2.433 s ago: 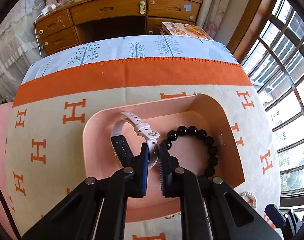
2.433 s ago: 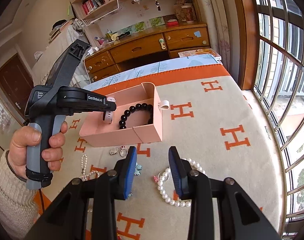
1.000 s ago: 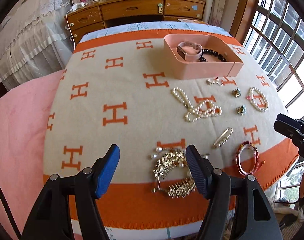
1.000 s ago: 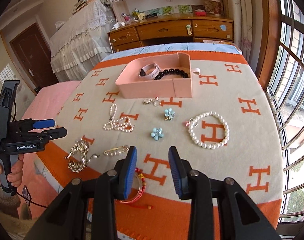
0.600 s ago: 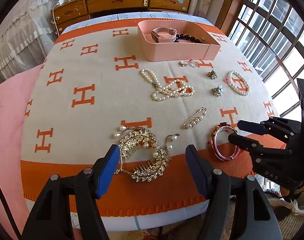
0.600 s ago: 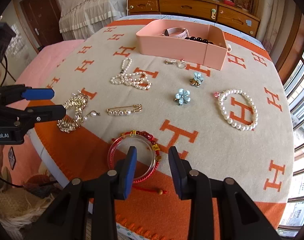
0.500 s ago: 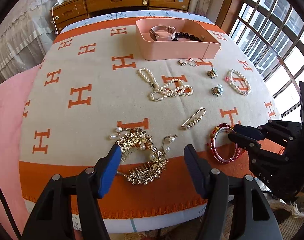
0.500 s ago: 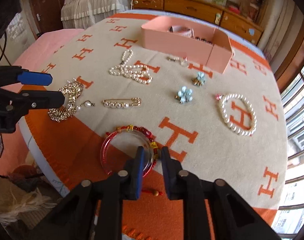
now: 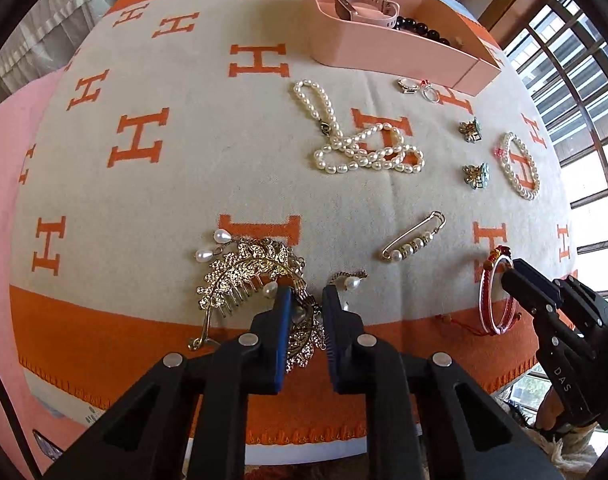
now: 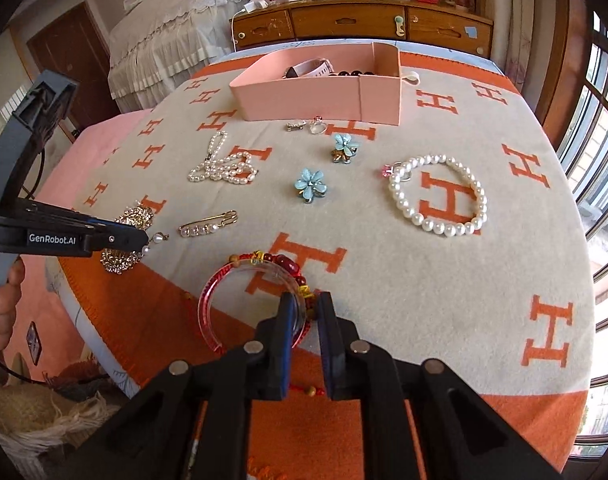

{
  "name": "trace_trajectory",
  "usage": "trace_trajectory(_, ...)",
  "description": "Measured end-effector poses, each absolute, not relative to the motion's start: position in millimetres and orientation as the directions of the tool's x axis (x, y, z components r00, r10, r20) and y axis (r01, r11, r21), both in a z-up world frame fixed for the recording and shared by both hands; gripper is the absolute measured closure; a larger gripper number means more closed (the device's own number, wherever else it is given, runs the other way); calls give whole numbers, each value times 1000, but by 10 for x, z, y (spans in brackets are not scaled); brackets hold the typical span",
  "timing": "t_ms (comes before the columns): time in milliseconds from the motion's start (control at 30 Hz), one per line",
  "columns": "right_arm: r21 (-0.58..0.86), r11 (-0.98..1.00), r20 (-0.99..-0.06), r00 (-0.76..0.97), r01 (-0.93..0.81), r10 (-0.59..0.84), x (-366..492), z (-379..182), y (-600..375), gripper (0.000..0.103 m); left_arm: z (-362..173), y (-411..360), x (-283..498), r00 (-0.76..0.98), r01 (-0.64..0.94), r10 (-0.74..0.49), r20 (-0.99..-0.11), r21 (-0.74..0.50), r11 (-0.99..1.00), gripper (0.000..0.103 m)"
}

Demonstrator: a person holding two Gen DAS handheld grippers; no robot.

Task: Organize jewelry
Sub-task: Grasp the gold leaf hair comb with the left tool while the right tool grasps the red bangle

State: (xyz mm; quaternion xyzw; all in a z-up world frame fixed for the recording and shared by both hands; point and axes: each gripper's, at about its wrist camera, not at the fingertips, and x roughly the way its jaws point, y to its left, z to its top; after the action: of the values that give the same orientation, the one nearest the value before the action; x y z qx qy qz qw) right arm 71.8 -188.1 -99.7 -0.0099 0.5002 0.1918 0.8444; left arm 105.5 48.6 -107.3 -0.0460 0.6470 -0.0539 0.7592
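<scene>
Jewelry on a desk under a cream blanket with orange H marks.

- Gold hair comb, pearl drops: near edge, left part. Left tongs have just been closing and now pinch its right end between the blue pads.
- Red bangle with beaded cord: near edge, on the orange border. Right tongs clamped on its rim, jaws nearly together.
- Pearl safety pin: between comb and bangle, slightly farther in.
- Pearl necklace: middle of the desk, heaped.
- Two blue flower clips: right of the necklace.
- Pearl bracelet: toward the right edge.
- Two small rings: just before the tray.
- Pink tray: far edge, holding a pink watch and black bead bracelet.
</scene>
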Motion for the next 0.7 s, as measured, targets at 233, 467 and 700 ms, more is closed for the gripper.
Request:
trace_trajectory(233, 256, 909, -820, 423, -330, 385, 722, -1017, -1995, 91, -1118, 457, 1234, 69, -51, -112, -991, -115, 992, 89)
trace_trajectory(467, 303, 893, -801, 418, -333, 428, 729, -1038, -2080, 91, -1114, 358, 1382, 47, -83, -56, -997, -60, 995, 81)
trace_trajectory(700, 330, 882, -788, 416, -336, 454, 721, -1048, -2147, 91, -1112, 296, 1472, 48, -105, -24, -999, -29, 994, 72)
